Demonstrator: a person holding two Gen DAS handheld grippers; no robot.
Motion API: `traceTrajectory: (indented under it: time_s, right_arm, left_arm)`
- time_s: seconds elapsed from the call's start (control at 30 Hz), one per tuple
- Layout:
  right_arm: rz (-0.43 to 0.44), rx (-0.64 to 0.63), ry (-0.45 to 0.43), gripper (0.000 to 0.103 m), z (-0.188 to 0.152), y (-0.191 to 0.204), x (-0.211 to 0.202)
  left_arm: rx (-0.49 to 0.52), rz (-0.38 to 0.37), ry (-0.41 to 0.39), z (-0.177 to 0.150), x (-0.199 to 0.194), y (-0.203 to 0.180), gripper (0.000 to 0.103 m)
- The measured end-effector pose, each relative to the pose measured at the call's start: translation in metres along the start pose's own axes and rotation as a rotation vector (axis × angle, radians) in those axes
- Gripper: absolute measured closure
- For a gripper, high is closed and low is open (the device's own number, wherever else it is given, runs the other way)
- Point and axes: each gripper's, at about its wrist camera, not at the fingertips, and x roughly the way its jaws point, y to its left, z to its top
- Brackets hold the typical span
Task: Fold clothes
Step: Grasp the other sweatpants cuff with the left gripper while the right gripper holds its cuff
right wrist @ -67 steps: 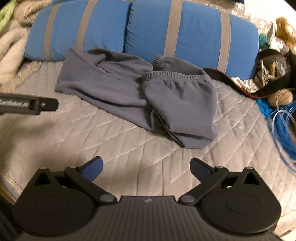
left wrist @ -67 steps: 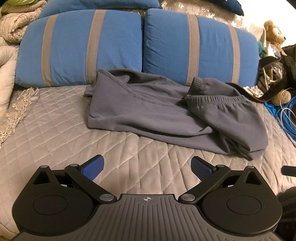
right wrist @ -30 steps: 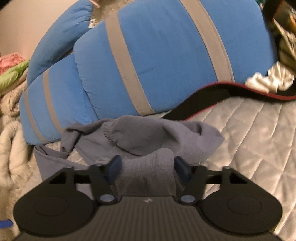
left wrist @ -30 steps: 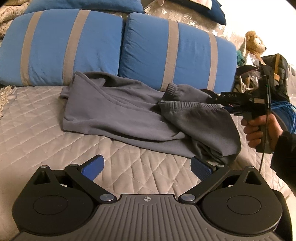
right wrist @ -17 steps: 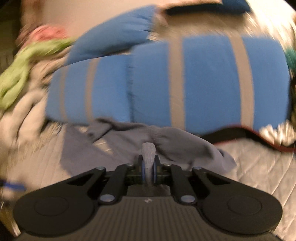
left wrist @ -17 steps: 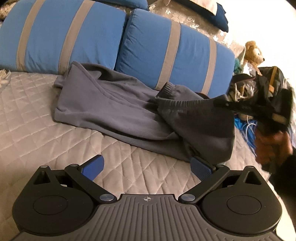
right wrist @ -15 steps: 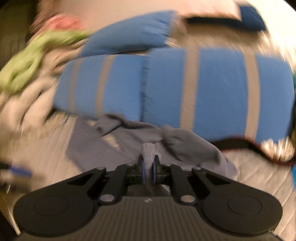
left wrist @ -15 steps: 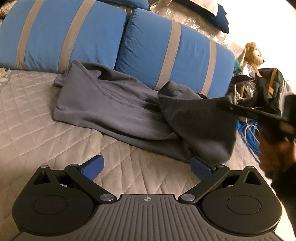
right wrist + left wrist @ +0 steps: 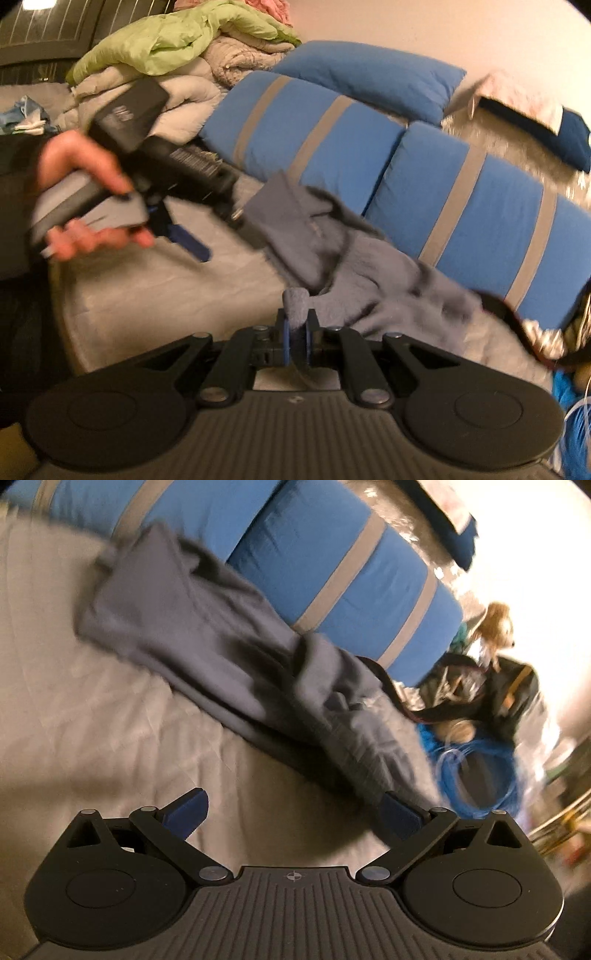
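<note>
Grey sweatpants lie slantwise on the quilted bedspread, against the blue pillows. My left gripper is open over the quilt; its right pad is at the pants' near end, and nothing is between the pads. In the right wrist view my right gripper is shut on a fold of the grey sweatpants, which stretch from it toward the pillows. A hand holds the left gripper at the left, open beside the far end of the pants.
Blue pillows with grey stripes line the back of the bed. A teddy bear, a dark bag and a blue cable coil crowd the right side. Piled blankets rise at the far left.
My right gripper closed on the pants' waist end and swung away with it, leaving the left wrist view. The folded-over part got drawn out. The left gripper stayed open, rolling and dipping slightly.
</note>
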Motion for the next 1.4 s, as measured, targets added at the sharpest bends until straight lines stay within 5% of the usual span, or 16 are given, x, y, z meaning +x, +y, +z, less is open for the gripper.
traceTrajectory:
  time_s: [0.17,0.3,0.43,0.53,0.6,0.8,1.0,1.23,1.33,1.37,1.4]
  right_arm:
    - [0.002,0.039,0.023,0.094,-0.021,0.010,-0.023]
    - [0.054,0.128,0.017,0.101,-0.029,0.008,-0.036]
    - [-0.001,0.086,0.020,0.101,-0.033,0.014,-0.036]
    - [-0.071,0.034,0.044,0.070,-0.032,0.017,-0.030]
    - [-0.107,-0.001,0.046,0.038,-0.031,0.019,-0.027]
    - [-0.127,-0.342,0.117,0.025,-0.040,0.056,-0.009]
    - [-0.132,-0.669,0.278,0.025,-0.057,0.092,0.028]
    - [-0.256,-0.927,0.362,0.029,-0.086,0.111,0.065]
    - [-0.260,-0.938,0.357,0.055,-0.090,0.113,0.068]
    - [-0.270,-0.931,0.356,0.073,-0.091,0.113,0.069]
    - [-0.279,-0.922,0.355,0.076,-0.092,0.112,0.070]
  left_arm:
    - [-0.127,-0.066,0.019,0.004,0.016,0.014,0.002]
    - [-0.158,-0.048,0.027,0.019,0.046,0.016,0.002]
    - [-0.166,-0.023,-0.007,0.035,0.073,0.018,0.002]
    - [-0.188,-0.017,-0.028,0.042,0.086,0.021,0.002]
    - [-0.202,-0.023,-0.044,0.046,0.091,0.023,0.002]
    - [-0.245,-0.051,-0.047,0.049,0.095,0.020,0.002]
    - [-0.246,-0.073,-0.055,0.053,0.091,0.018,0.002]
    - [-0.253,-0.084,-0.034,0.056,0.087,0.021,0.002]
    - [-0.249,-0.090,-0.029,0.059,0.086,0.021,0.002]
    - [-0.249,-0.095,-0.027,0.060,0.086,0.021,0.002]
    - [-0.250,-0.101,-0.024,0.061,0.087,0.021,0.002]
